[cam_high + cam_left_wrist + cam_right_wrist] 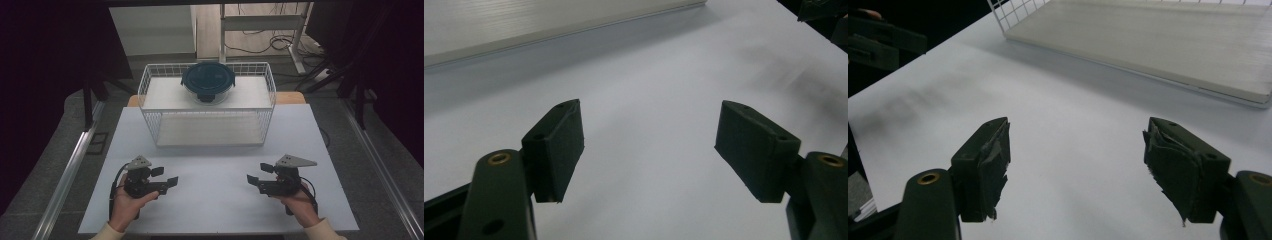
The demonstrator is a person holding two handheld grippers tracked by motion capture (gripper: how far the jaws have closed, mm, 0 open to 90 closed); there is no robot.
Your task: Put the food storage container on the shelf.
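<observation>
Two grippers we hold low over near table (pixel 215 135): left gripper (pixel 165 176), right gripper (pixel 256 174), jaws apart, nothing between. One lidded container (pixel 208 80) sits far, atop one wire basket (pixel 150 80).

1. Container (pixel 208 81) on the upper shelf of the wire rack (pixel 150 90): contents not discernible beneath the dark lid (pixel 207 76).
2. Rack in the right gripper view: cut off by the top and right edges.
3. Person's forearms in the high view: cut off at the bottom edge.
4. Dark surroundings beyond the table (pixel 215 200): indistinct.
</observation>
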